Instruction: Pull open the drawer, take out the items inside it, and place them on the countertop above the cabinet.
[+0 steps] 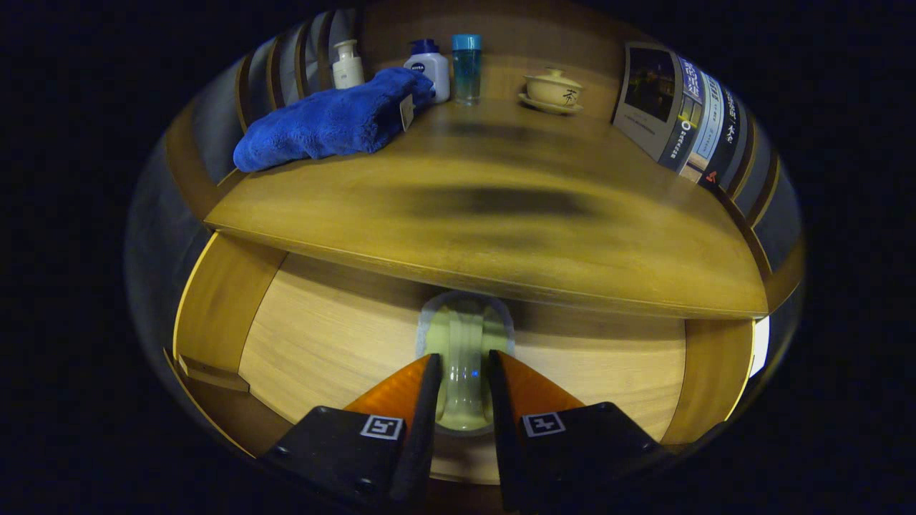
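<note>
1. Down in the open drawer [336,343] lies a pale, yellow-green clear object [464,357], a small packet or case by the look of it, resting on the drawer floor just under the front edge of the countertop [501,214]
2. The gripper [461,375] is right over it, one finger [422,390] on either side, the object running up between them and out beyond the tips
3. Jaws are narrowed around the object; whether both pads truly press on it I cannot tell from here, so no firm grasp called yet
4. My read: this is the pick step. Close squarely on the object's sides, confirm the hold, then lift straight up before pulling back, so it clears the countertop's overhanging lip
5. The rest of the drawer floor I can see holds nothing else
6. Up top, a folded blue towel [329,121] sits to the left, with a white bottle [348,64], a lotion bottle [429,68] and a blue tumbler [466,68] behind it, a lidded tea bowl [552,89] further right, a booklet [680,111] leaning at the side
7. The open middle of the countertop looks the sensible landing spot
</note>
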Demonstrator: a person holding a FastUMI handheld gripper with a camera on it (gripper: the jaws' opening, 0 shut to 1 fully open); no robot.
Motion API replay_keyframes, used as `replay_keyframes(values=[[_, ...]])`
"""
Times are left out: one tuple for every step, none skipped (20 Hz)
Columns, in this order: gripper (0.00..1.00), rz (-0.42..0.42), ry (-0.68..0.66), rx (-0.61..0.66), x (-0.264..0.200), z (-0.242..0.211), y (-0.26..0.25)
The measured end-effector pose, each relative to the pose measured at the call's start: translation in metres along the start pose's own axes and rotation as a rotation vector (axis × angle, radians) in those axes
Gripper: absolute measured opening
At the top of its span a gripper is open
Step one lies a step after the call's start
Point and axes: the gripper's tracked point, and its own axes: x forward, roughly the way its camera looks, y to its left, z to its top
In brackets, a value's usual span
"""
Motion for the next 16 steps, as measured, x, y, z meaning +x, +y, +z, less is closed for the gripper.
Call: replay_keyframes(values=[[0.37, -0.003, -0.006, -0.003, -0.002, 0.001, 0.000], [0.27, -0.002, -0.006, -0.014, -0.001, -0.002, 0.000], [0.23, 0.000, -0.011, -0.022, -0.001, -0.002, 0.001], [0.23, -0.001, -0.011, -0.026, -0.001, -0.002, 0.001], [0.23, -0.004, -0.009, -0.025, -0.001, -0.002, 0.001], [0.23, -0.007, -0.004, -0.024, -0.002, -0.004, 0.001], [0.23, -0.011, -0.004, -0.022, -0.003, -0.005, 0.001], [0.23, -0.008, -0.002, -0.023, -0.004, -0.006, 0.003], [0.23, -0.003, -0.005, -0.022, -0.008, -0.007, 0.005], [0.23, -0.001, -0.013, -0.021, -0.013, -0.009, 0.006], [0.23, -0.001, -0.021, -0.019, -0.018, -0.010, 0.008], [0.23, -0.007, -0.019, -0.016, -0.023, -0.013, 0.008], [0.23, -0.003, -0.017, -0.011, -0.030, -0.017, 0.009], [0.23, 0.003, -0.020, -0.008, -0.036, -0.019, 0.012], [0.23, 0.007, -0.031, -0.013, -0.044, -0.020, 0.015], [0.23, 0.012, -0.047, -0.020, -0.054, -0.020, 0.018]])
